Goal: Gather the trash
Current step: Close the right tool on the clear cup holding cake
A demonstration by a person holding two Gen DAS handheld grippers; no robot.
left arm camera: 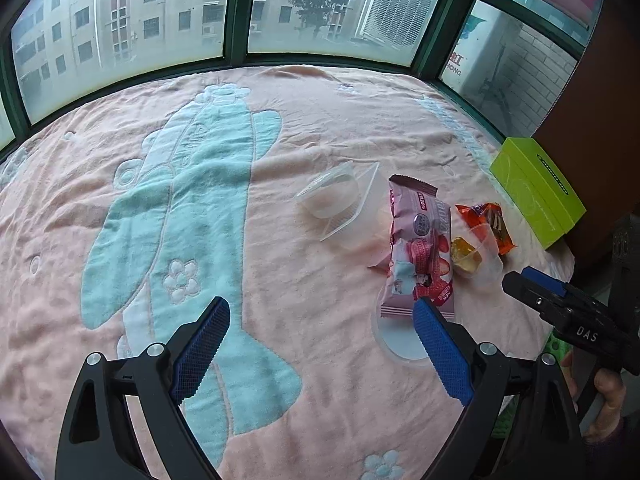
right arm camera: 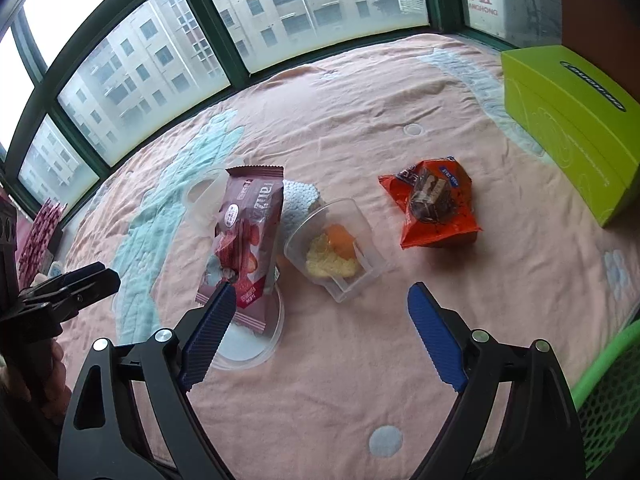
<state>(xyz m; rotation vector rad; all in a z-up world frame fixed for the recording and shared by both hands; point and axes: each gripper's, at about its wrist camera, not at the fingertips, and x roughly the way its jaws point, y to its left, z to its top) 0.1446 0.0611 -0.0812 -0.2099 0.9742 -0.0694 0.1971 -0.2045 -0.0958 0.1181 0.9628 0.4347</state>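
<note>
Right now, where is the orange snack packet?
In the right wrist view the orange snack packet lies on the pink blanket, right of the clear plastic cup and left of the green box.

The left gripper (left arm camera: 322, 322) and the right gripper (right arm camera: 322, 308) look the same: black plastic frames with triangular cut-outs, silver round screws behind the fingers, and blue ribbed pads (right arm camera: 210, 334) inside. White letters "DAS" mark the right gripper's side. Behind it, a dark sleeve (left arm camera: 618, 446) shows.
</note>
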